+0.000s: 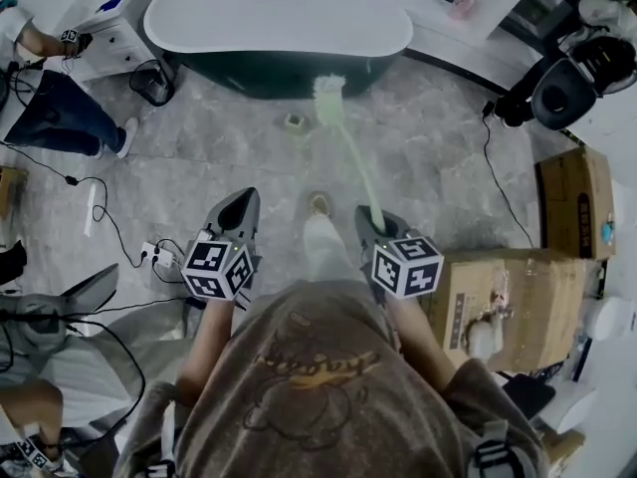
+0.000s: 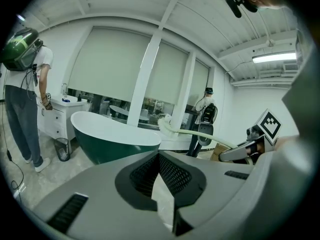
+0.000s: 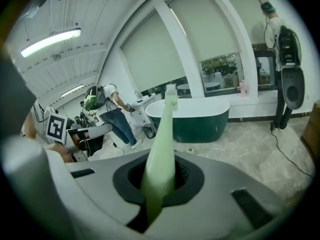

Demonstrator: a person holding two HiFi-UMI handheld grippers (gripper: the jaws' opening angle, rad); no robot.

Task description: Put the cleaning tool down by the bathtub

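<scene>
Grips green long-handled brush (image 1: pixel 350 157) in right hand-held gripper (image 1: pixel 374 217), long axis aimed at bathtub (image 1: pixel 279 18) ahead; left hand-held gripper (image 1: pixel 244 199) clenched, empty.

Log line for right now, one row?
right gripper: shut on brush | left gripper: shut, empty | brush: off floor, head toward bathtub | stage: not yet set down

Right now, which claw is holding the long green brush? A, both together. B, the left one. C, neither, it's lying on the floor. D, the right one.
D: the right claw is shut on the handle of the green brush, which sticks out ahead of it, while the left claw has nothing in it.
</scene>
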